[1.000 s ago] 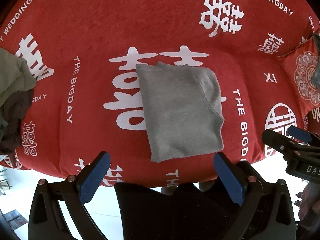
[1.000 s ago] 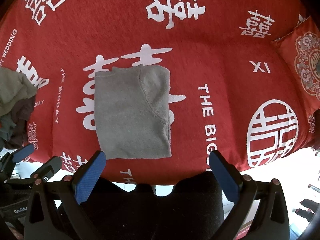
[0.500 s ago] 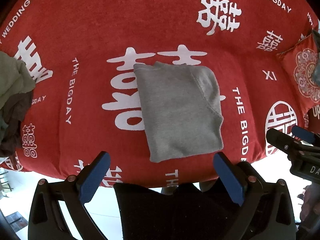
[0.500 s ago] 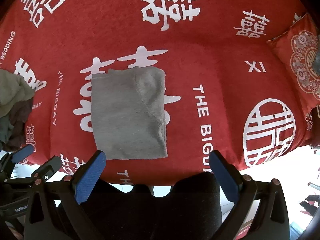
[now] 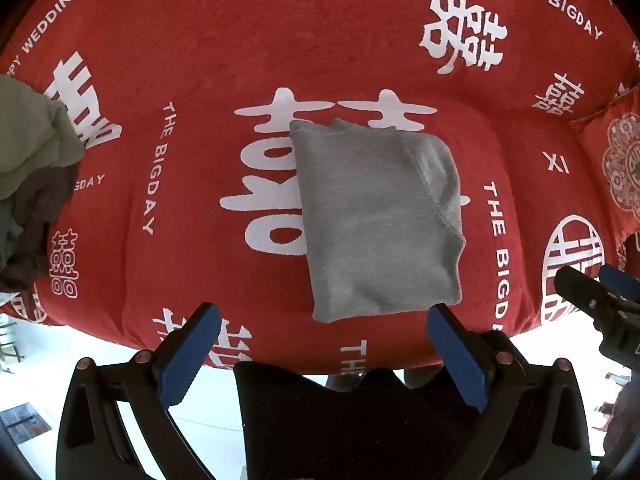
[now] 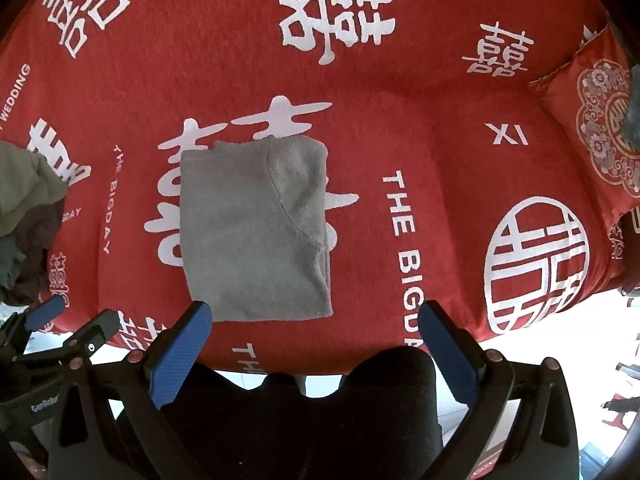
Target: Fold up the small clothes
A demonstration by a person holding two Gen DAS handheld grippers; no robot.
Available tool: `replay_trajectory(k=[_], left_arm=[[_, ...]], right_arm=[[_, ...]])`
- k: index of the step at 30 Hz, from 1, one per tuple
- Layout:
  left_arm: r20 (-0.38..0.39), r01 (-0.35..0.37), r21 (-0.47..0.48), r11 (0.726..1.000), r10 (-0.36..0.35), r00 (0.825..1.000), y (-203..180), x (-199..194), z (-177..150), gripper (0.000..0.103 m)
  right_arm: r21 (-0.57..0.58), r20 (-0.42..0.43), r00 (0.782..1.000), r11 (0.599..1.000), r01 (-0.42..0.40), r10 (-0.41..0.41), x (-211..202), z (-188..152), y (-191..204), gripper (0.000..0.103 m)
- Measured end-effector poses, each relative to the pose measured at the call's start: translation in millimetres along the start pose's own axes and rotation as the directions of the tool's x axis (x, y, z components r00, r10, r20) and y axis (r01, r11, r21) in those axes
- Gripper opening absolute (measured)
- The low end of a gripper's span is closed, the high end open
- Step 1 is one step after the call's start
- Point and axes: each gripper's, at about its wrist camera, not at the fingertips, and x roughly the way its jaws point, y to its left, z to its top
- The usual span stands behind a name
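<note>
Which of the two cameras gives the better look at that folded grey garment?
The left wrist view: the folded grey garment lies near the centre, all edges clear. The right wrist view shows it whole too, but off to the left, its near corner meeting a tong pad.

Cut off by the left edge in both wrist views: a heap of olive and dark brown clothes (image 5: 28, 184) (image 6: 24, 216), garment types impossible to tell. Cropped at the right edge: a patterned red cushion (image 5: 616, 172) (image 6: 596, 132), with a grey-blue scrap (image 6: 632, 112) on it, unidentifiable. Partly covered by the folded grey garment (image 5: 376, 220) (image 6: 256, 232): large white characters on the red blanket (image 5: 280, 40) (image 6: 400, 120). Blown out to white beyond the blanket's near edge, so floor detail lost.
</note>
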Motion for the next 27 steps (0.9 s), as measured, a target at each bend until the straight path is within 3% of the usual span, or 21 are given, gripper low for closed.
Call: replay_trajectory(k=[27], left_arm=[[0.008, -0.016, -0.030, 0.999, 0.016, 1.000, 9.1, -1.1, -1.5, 0.103]], right_arm=[[-0.066, 0.017, 1.000, 0.998, 0.003, -0.002, -1.5, 3.4, 23.5, 0.103]])
